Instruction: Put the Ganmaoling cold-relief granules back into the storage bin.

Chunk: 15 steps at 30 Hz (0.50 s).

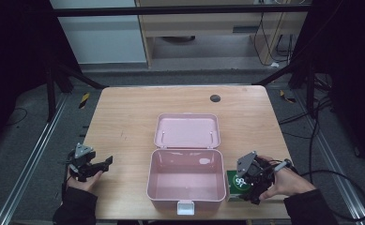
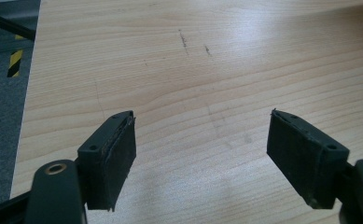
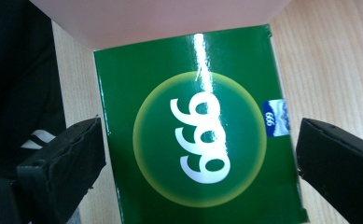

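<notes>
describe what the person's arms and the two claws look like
Both forearms wear dark sleeves. The left claw is black, with a grey three-cornered plate on top; its flat rectangular pads are dark and worn at the edges, with a brass-ringed hole behind one. The right claw is likewise black, grey-plated, trailing a black cable.

A lab: wooden table [image 1: 124, 117] inside black frame rails [image 1: 180, 10], trailing floor cables [image 1: 311, 136].

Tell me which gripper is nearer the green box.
Right. The right gripper hangs just above the green box, jaws open either side. The left gripper sits across the pink case, far off.
</notes>
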Motion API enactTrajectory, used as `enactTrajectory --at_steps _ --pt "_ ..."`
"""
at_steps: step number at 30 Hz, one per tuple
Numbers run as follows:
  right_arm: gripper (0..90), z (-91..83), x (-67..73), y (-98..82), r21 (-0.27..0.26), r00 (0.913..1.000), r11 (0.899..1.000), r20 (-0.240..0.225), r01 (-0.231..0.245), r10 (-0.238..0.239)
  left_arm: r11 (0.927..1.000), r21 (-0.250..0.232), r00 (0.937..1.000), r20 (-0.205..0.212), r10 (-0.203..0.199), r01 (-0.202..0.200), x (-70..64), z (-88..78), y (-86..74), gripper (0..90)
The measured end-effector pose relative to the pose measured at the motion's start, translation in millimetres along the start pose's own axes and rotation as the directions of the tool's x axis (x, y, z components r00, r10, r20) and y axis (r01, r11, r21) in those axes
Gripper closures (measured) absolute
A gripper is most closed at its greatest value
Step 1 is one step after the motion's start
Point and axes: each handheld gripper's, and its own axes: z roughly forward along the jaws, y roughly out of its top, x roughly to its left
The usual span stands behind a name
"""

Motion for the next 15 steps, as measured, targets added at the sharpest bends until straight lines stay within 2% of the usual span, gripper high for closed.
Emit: enactTrajectory --at_steps 15 --pt "5.5 19.4 -2.7 0.9 0.039 0.9993 0.999 -0.036 0.003 -0.001 1.0 0.0 1.0 0.0 -0.003 0.003 -0.6 1.2 -0.5 23.2"
